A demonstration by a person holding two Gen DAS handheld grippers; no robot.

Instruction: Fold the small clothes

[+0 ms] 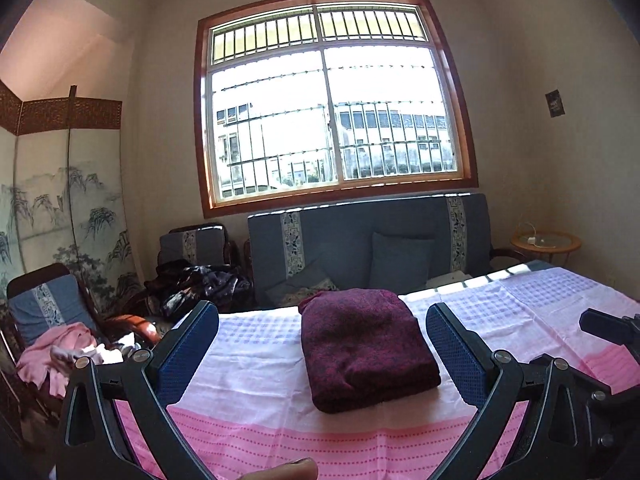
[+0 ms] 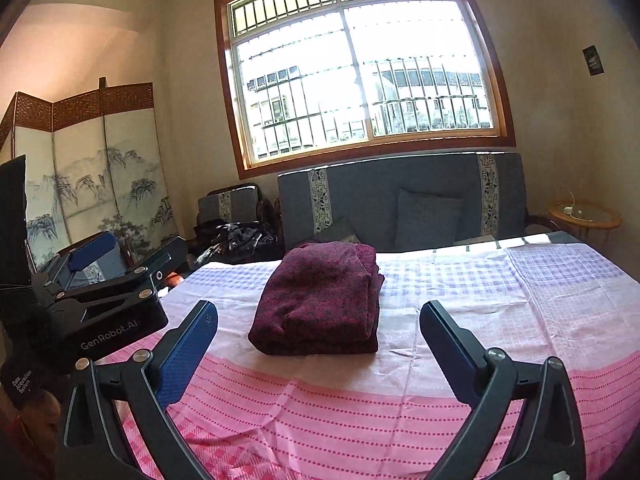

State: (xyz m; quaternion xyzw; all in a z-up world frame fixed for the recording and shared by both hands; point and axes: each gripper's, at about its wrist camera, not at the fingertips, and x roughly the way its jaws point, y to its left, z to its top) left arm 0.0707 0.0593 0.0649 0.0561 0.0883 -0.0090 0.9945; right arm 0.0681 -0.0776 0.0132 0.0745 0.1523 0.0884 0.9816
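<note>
A dark maroon garment (image 1: 366,348) lies folded into a thick rectangle on the pink and white checked cloth (image 1: 256,420). It also shows in the right wrist view (image 2: 322,304). My left gripper (image 1: 322,316) is open and empty, its fingers held to either side of the near half of the bundle and slightly above it. My right gripper (image 2: 319,314) is open and empty, a little in front of the bundle. The left gripper's body (image 2: 108,304) shows at the left in the right wrist view.
A grey-blue sofa (image 1: 360,244) with cushions stands behind the table under the window. A chair at the left holds pink clothes (image 1: 60,352). A dark heap of clothes (image 1: 200,284) lies on another chair. A folding screen (image 1: 68,200) and a round side table (image 1: 546,244) stand by the walls.
</note>
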